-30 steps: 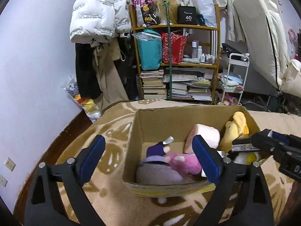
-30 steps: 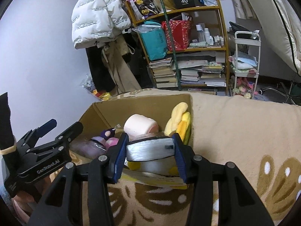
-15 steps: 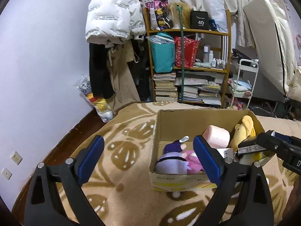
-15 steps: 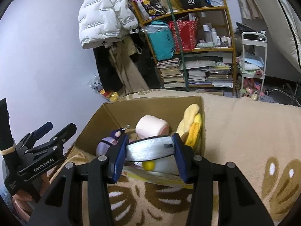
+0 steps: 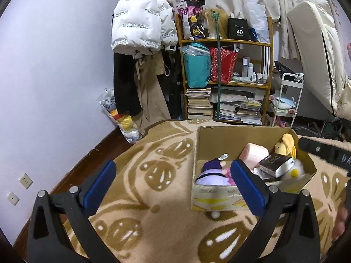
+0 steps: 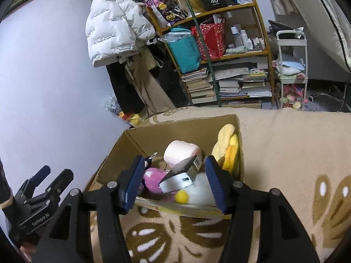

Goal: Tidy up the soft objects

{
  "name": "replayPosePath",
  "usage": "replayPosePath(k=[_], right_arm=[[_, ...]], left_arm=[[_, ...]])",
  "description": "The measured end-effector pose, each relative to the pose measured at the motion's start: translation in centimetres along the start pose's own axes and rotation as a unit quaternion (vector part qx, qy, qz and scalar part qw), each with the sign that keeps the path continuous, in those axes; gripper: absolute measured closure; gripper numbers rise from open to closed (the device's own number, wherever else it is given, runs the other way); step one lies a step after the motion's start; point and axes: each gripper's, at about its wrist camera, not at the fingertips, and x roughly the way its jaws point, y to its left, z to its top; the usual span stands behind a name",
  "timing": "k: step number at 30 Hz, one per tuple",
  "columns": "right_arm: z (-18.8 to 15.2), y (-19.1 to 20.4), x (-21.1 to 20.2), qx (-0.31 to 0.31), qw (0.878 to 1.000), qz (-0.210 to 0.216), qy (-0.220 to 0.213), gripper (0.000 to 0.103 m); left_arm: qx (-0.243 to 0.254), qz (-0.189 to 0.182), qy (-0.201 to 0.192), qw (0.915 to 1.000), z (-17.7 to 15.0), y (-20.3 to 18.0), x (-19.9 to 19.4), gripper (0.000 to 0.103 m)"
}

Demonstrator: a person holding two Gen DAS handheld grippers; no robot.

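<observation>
Beige blanket (image 5: pixel 158 188): brown leaf pattern; covers the whole work surface. Broad bare stretch left of the box, another to its right in the right wrist view.
Blanket edge: far-left border falls to a dark wood floor (image 5: pixel 96 151) along the pale wall (image 5: pixel 54 76).
Wooden shelf (image 5: pixel 226 83): stands well behind the box, packed with books and bags.
Cardboard box (image 5: pixel 219 201): open-topped, rests on the blanket; no flaps above the rim.
Box contents: purple plush (image 6: pixel 153 179) at left, pink roll (image 6: pixel 182 151) at the back, yellow plush (image 6: pixel 228 146) against the right wall, white plush with yellow beak (image 6: pixel 197 192) at front right.
Packet (image 6: pixel 182 175): dark top, silver-white face, tilted; lies on the plush toys inside the box.
Left gripper (image 5: pixel 173 186): jaws spread wide and just been opening, nothing between them; positioned above bare blanket beside the box's left wall.
Right gripper (image 6: pixel 173 184): jaws partly apart, just been opening; packet sits between the pads, clear of both.
</observation>
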Motion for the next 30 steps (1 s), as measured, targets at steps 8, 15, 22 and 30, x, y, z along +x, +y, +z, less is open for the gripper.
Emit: replayPosePath(k=[8,15,22,30], right_arm=[[0.2,1.0,-4.6,-0.03,0.999,-0.026,-0.035,0.015],[-0.5,1.3,-9.5,-0.048,0.996,-0.042,-0.064,0.0],[-1.8,2.0,-14.4,-0.065,0.992,-0.051,-0.093,0.0],[-3.6,2.0,-17.8,-0.059,0.991,-0.049,-0.106,0.0]], left_arm=[[-0.002,-0.001,-0.006,1.0,-0.2,1.2,-2.7,0.0],[0.01,-0.02,-0.014,0.9996,-1.2,1.7,-6.5,0.0],[0.015,-0.016,-0.032,0.9992,-2.4,1.5,-10.2,0.0],[0.014,-0.021,-0.067,0.9974,-3.4,1.9,-14.6,0.0]])
